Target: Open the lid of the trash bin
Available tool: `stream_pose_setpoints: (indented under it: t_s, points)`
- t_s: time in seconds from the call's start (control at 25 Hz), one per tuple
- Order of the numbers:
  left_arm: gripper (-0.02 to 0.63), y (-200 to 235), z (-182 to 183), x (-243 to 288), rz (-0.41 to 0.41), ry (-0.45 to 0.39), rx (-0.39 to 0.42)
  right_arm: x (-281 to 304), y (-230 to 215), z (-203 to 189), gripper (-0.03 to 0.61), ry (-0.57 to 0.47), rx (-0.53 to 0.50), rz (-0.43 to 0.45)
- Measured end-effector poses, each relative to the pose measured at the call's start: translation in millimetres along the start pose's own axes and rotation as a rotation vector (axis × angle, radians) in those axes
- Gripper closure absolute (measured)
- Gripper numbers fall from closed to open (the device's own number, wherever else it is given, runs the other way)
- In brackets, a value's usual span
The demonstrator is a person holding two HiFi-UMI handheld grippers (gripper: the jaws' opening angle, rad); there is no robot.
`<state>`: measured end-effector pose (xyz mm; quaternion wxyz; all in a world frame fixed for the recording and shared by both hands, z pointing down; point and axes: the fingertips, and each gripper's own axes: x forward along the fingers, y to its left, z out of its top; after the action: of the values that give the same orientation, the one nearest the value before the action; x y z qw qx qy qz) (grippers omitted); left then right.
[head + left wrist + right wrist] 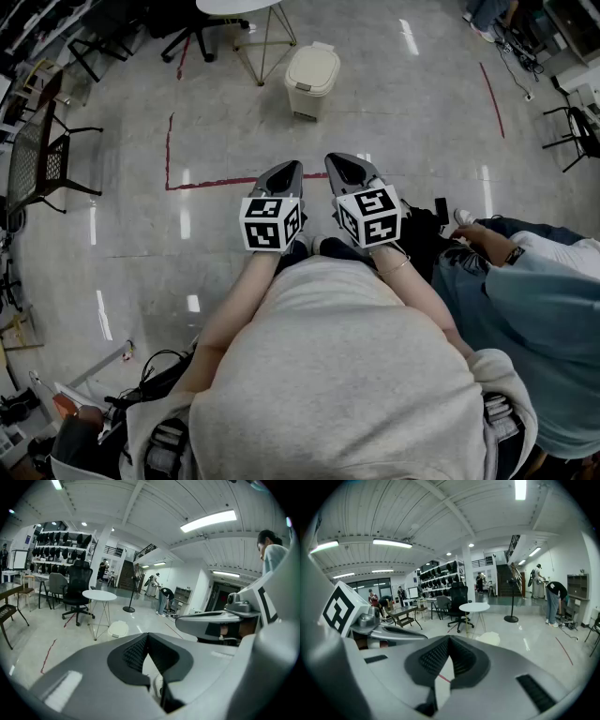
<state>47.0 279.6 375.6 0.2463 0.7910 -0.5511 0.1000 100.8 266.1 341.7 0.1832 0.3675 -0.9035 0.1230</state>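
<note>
With jaws of left gripper (296, 167) and right gripper (332, 159) closed on nothing, the bin (307, 96), well ahead of them with lid (314, 66) apparently down, could be toppled if pried off-centre.

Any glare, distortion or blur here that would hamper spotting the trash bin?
Head view: ceiling-light streaks glare on the glossy floor, but the trash bin is sharp and glare-free. Left and right gripper views: heavy fisheye bending, dark corners, the bin small but recognisable.
</note>
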Motion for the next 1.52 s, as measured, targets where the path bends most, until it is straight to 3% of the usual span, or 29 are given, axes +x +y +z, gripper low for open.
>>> stream_pose_setpoints:
  t_s: [0.56,0.8,0.96,1.2,1.52]
  points:
    - [0.609,4,1,3,0.008,-0.004,-0.017,7,0,-5,0.572,0.01,0.017,0.028]
    - [0.609,-11,10,4,-0.035,-0.073,-0.012,-4,-8,-6,0.571,-0.032,0.069,0.061]
    - [0.609,-14,18,8,0.005,-0.098,0.018,-16,-18,-8,0.571,-0.043,0.059,0.074]
    - [0.609,-25,8,17,0.027,-0.106,-0.031,-18,-35,-13,0.571,-0.024,0.073,0.092]
    - [0.609,-2,15,42,0.045,-0.088,-0.055,16,-45,-13,0.571,0.006,0.088,0.124]
